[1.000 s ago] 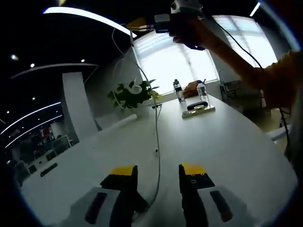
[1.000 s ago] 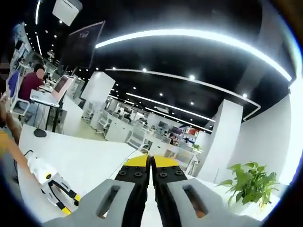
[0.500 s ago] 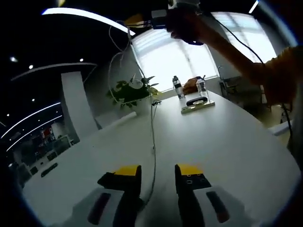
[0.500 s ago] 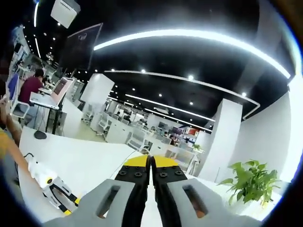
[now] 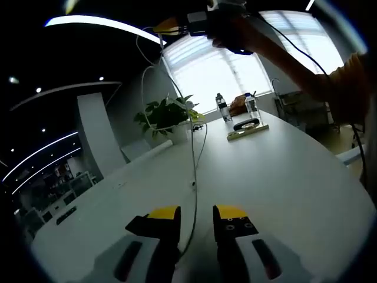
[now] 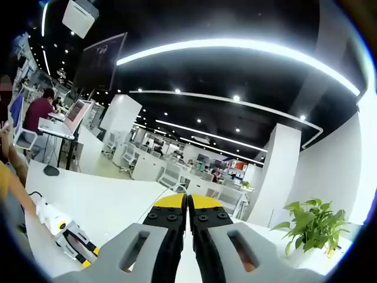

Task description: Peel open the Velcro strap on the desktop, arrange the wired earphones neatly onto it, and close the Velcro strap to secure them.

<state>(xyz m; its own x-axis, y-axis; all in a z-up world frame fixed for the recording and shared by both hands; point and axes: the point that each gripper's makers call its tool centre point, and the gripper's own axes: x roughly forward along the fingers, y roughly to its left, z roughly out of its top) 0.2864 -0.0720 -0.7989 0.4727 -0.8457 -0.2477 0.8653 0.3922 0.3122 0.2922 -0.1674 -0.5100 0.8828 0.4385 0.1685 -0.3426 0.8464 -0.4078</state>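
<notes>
The right claw [image 5: 171, 26], jaws pressed together on the thin cord [image 5: 192, 147], holds it high over the white counter [image 5: 283, 177] while it hangs down between the left claw's [image 5: 196, 213] narrowly parted jaws; light and limp, it looks best pinched lower and gathered in loops.

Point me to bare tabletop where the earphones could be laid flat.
Open white table lies between the left hand-held gripper and the tray with bottles; also left of the hanging earphone cable, toward the plant. Crowded: the far end by tray, bottles and plant.
</notes>
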